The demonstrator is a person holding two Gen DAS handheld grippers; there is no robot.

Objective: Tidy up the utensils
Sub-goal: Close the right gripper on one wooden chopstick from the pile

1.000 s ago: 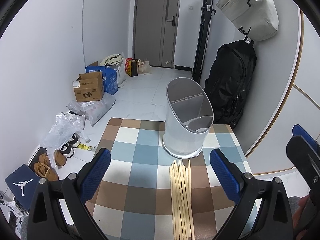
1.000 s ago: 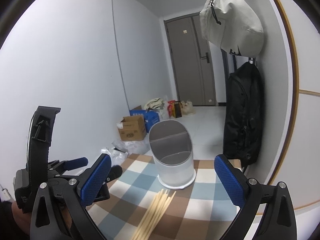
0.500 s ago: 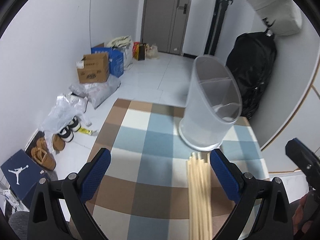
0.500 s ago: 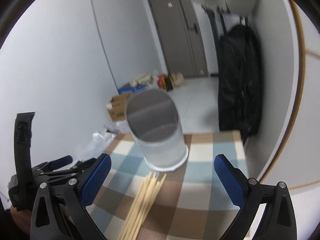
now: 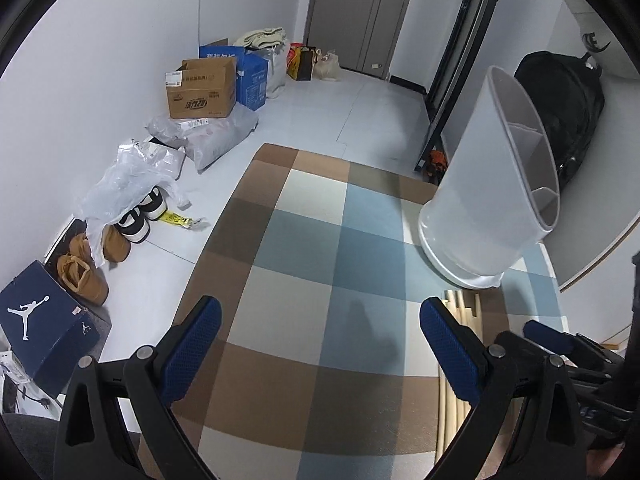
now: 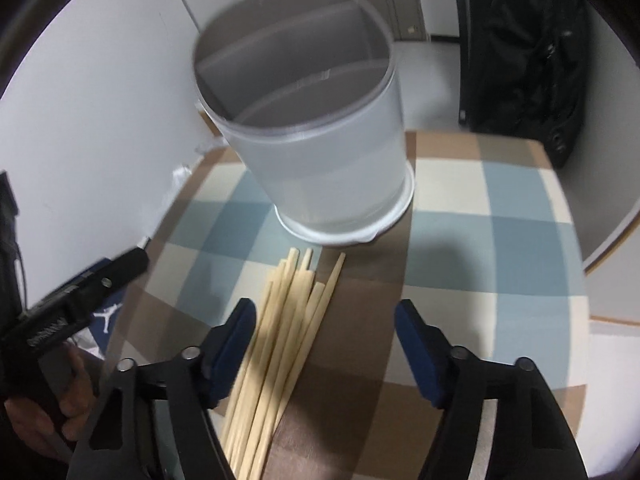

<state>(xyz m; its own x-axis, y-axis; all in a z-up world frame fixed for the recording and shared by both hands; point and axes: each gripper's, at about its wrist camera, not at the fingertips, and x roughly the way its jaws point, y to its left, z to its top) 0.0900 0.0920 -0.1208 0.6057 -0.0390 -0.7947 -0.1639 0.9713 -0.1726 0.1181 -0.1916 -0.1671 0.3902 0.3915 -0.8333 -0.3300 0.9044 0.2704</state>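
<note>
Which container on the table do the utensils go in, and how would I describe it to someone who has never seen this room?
Start from the checked tablecloth in blue, brown and cream. At its far end stands a white plastic utensil holder, just past the tips of the loose wooden chopsticks. It is the only upright thing on the cloth: round, with a slanted rim and dividers inside.

I am in the entry hall of a home. A grey front door [image 5: 352,12] closes the far end of the pale tiled floor [image 5: 320,112]. Along the left wall lie shoes [image 5: 138,220], a shoe box [image 5: 40,324], a cardboard box [image 5: 200,90] and filled bags [image 5: 224,136]. A black backpack [image 5: 568,116] hangs on the right. My work surface is a checked tablecloth [image 5: 320,264].
</note>
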